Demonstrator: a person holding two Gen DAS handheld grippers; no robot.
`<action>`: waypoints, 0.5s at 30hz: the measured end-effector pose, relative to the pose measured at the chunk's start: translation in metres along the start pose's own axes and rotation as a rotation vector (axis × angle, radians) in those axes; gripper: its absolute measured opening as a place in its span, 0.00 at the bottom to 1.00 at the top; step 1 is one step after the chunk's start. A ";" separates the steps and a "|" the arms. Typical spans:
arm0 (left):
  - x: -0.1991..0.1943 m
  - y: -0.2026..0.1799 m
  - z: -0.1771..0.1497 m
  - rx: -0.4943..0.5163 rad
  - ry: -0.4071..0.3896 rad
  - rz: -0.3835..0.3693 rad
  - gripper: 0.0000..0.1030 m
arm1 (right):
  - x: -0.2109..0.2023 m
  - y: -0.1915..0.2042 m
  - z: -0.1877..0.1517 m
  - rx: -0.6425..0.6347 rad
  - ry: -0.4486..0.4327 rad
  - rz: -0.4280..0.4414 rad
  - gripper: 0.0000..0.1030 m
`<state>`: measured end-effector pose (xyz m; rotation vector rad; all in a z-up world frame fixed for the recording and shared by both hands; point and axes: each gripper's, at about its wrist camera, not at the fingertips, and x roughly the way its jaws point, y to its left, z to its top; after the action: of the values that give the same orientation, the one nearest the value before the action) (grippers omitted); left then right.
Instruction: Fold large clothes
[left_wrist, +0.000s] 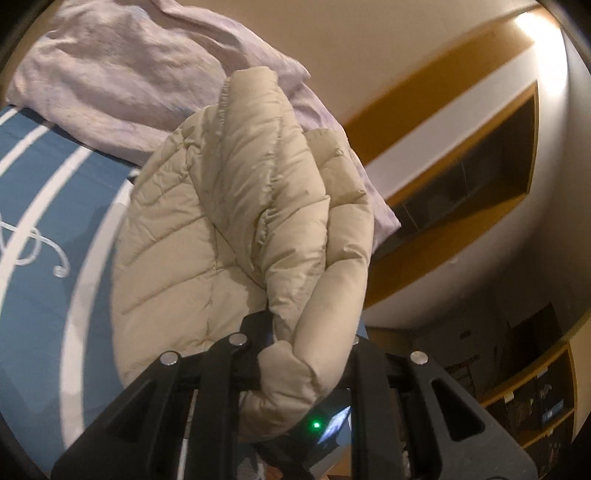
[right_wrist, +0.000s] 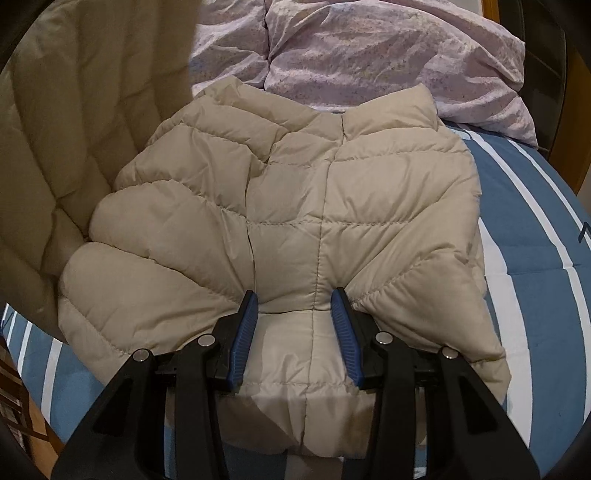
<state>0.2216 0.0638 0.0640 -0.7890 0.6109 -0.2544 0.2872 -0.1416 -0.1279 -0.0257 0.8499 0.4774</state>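
Left wrist view shows the left claw (left_wrist: 295, 354) squeezed shut on a fat fold of the beige puffy jacket (left_wrist: 236, 206). That part of the jacket is lifted up off the bed (left_wrist: 40, 206), with the pale purple pillows (left_wrist: 110, 66) behind it.

In the right wrist view the rest of the jacket (right_wrist: 295, 206) lies spread out on the blue and white striped bed cover (right_wrist: 535, 258). The right claw (right_wrist: 293, 317) points down at the near edge of the jacket. Its blue pads (right_wrist: 243, 332) stand apart, with puffy cloth bulging up between them. They seem to press the jacket down, but I cannot tell if they pinch it. The raised part hangs like a wall on the left side of this view.

The step looks like folding one side over the middle. To do it well, the left claw should keep its tight hold and carry the flap across, then lay it down flat so the edges line up. The right claw should hold the jacket in place so it does not slide. Puffy cloth springs back, so pat it down before letting go.
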 end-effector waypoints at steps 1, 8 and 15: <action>0.004 -0.002 -0.002 0.003 0.010 -0.002 0.16 | 0.000 -0.001 0.000 0.003 0.001 0.004 0.43; 0.052 -0.016 -0.017 0.028 0.092 0.004 0.16 | 0.000 -0.003 0.000 0.015 -0.003 0.023 0.43; 0.091 -0.022 -0.029 0.035 0.160 0.017 0.16 | 0.000 -0.009 0.000 0.034 -0.006 0.054 0.43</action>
<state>0.2775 -0.0078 0.0266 -0.7341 0.7622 -0.3137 0.2910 -0.1494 -0.1292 0.0298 0.8541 0.5135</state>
